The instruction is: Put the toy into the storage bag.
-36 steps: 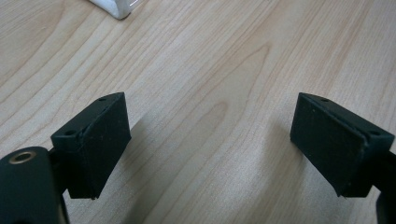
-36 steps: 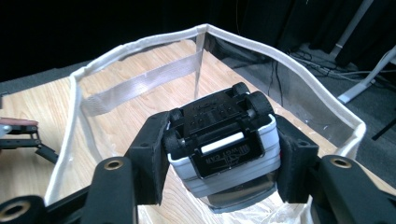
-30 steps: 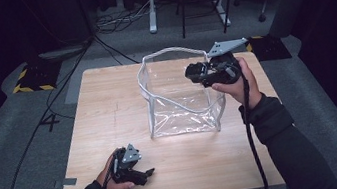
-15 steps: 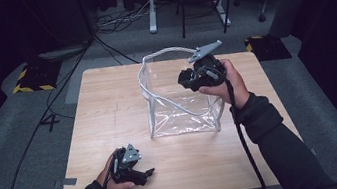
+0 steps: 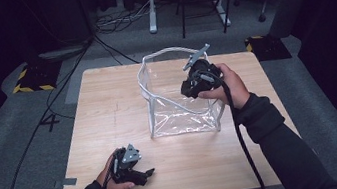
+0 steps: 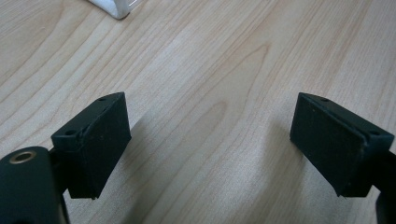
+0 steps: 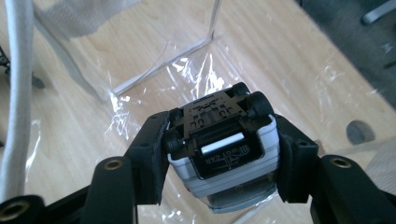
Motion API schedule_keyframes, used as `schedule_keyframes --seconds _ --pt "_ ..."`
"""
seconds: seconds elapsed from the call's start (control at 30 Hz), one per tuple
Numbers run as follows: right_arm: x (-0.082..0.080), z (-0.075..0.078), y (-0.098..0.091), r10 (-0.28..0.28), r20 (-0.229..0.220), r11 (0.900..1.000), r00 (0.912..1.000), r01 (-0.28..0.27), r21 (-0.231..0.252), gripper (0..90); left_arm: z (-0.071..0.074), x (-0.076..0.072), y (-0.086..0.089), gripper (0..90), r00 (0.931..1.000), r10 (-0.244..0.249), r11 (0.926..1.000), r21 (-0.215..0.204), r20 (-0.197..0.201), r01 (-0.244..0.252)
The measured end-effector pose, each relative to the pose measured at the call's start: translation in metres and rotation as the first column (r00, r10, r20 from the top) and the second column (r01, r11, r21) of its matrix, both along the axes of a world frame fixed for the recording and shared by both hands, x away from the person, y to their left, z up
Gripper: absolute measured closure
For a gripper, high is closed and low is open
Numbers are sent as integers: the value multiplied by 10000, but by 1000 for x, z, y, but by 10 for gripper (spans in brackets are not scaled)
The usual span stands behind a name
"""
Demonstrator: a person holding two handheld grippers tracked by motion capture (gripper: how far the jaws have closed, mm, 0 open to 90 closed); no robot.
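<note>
Right tongs (image 5: 190, 87) w/ toy car (image 7: 224, 144) have shifted left in the high view since the earlier frame, from the bag's right edge to over its open mouth, a bit lower too; left tongs (image 5: 140, 175) unchanged at lower left of the desk (image 5: 108, 108).

Right tongs are clamped on the car's flanks, car belly-up: black chassis and wheels facing the cam, white body below. Left tongs gape wide, nothing between the pads, just bare wood.

Handling, my guess: car looks small, light, rigid plastic; smooth sides could slip, wheels roll if set down on them. Side grip across the body, as now, seems the sane hold.

Clear plastic bag (image 5: 180, 118) w/ white trim, center of frame, stands open on the desk. Soft film, crinkly, likely to tip or fold if bumped. Inside looks empty; car hangs above its floor, not in yet.
</note>
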State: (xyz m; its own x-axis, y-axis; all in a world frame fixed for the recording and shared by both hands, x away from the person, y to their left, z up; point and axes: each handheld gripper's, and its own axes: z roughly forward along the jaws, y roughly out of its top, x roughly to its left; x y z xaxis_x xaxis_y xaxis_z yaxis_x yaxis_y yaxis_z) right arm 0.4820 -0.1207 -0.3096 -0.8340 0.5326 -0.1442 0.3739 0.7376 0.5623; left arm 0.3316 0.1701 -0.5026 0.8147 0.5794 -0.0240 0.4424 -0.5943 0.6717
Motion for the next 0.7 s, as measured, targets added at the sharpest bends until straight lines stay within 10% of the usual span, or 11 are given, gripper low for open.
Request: schedule_keyframes --seconds 0.7 --pt "-4 -14 -6 -381 -1170 9935 9924 250 -1114 456 0 -1 0 124 10000 4 10000 -44 -20 -4"
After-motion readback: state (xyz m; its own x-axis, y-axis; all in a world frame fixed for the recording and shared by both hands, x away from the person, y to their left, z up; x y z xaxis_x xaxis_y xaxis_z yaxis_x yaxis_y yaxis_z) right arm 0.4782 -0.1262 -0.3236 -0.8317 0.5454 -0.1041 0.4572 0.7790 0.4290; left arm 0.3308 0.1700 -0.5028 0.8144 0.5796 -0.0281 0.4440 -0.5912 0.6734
